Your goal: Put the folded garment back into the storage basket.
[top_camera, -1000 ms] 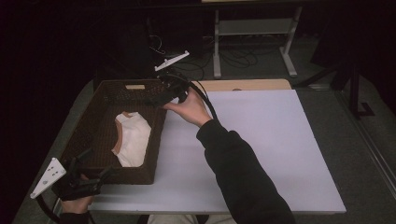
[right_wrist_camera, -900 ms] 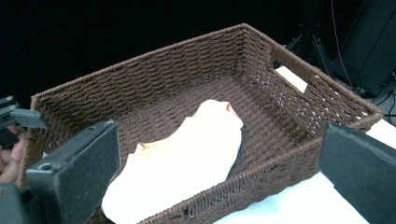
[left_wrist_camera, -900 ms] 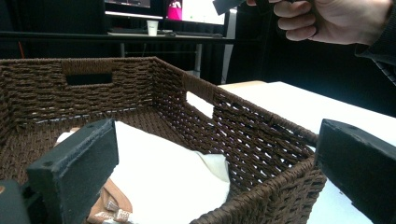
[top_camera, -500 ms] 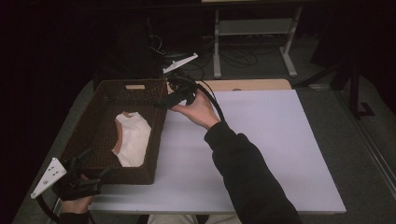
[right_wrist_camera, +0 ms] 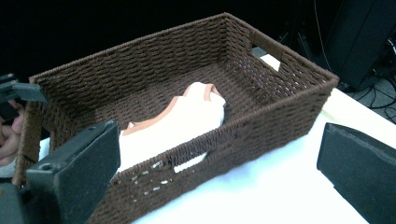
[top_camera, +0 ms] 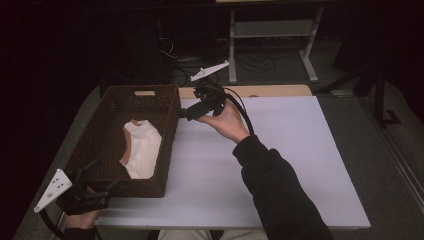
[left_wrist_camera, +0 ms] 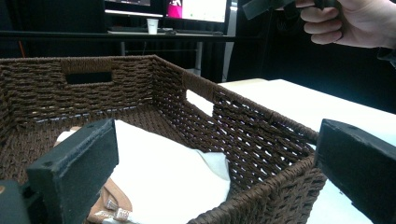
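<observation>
While the right hand is up in the air, this is how it looks, near to far:

Left gripper (top_camera: 100, 192): parked at the basket's near corner, jaws wide apart, holding nothing — the wicker wall sits between them in the left gripper view.

Basket (top_camera: 170, 132): just ahead of the left gripper, long axis running straight away from it toward the far table edge, with a handle slot in each end wall.

Garment (top_camera: 142, 150): white top with tan trim, lying flat on the basket floor, ahead of the left gripper and below-left of the right one. Long axis follows the basket's; I can't say for sure which end is the neck.

Right gripper (top_camera: 186, 113): jaws spread, empty. A second ago it was low at the basket's far right corner; now it's lifted and pulled back over the table beside the rim, tilted down toward the basket.

What that means: my guess — it's lining up to reach in for the garment, nothing gripped yet.

Table (top_camera: 300, 150): white top, right of the right gripper.
</observation>
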Demonstrator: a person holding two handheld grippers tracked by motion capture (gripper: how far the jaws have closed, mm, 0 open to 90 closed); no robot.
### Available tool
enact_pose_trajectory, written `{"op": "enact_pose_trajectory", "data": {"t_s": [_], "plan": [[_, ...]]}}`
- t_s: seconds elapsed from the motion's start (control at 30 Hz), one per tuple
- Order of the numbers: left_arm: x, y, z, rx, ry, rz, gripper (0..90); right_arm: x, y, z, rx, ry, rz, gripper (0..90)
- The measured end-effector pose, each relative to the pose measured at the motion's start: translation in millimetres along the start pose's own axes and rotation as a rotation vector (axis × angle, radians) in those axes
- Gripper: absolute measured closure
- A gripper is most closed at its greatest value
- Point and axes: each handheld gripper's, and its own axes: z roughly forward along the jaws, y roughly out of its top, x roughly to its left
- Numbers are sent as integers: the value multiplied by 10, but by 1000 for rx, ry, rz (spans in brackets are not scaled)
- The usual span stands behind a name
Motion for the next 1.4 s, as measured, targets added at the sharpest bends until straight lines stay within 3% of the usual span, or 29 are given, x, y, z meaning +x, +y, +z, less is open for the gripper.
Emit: {"op": "enact_pose_trajectory", "data": {"t_s": [0.7, 1.4], "plan": [[-21, -3, -3, 7, 1, 4, 0, -173, -377, -286, -6, -41, 37, 0], [-19, -4, -11, 2, 2, 1, 0, -295, -716, -657, -11, -122, 53, 0]]}}
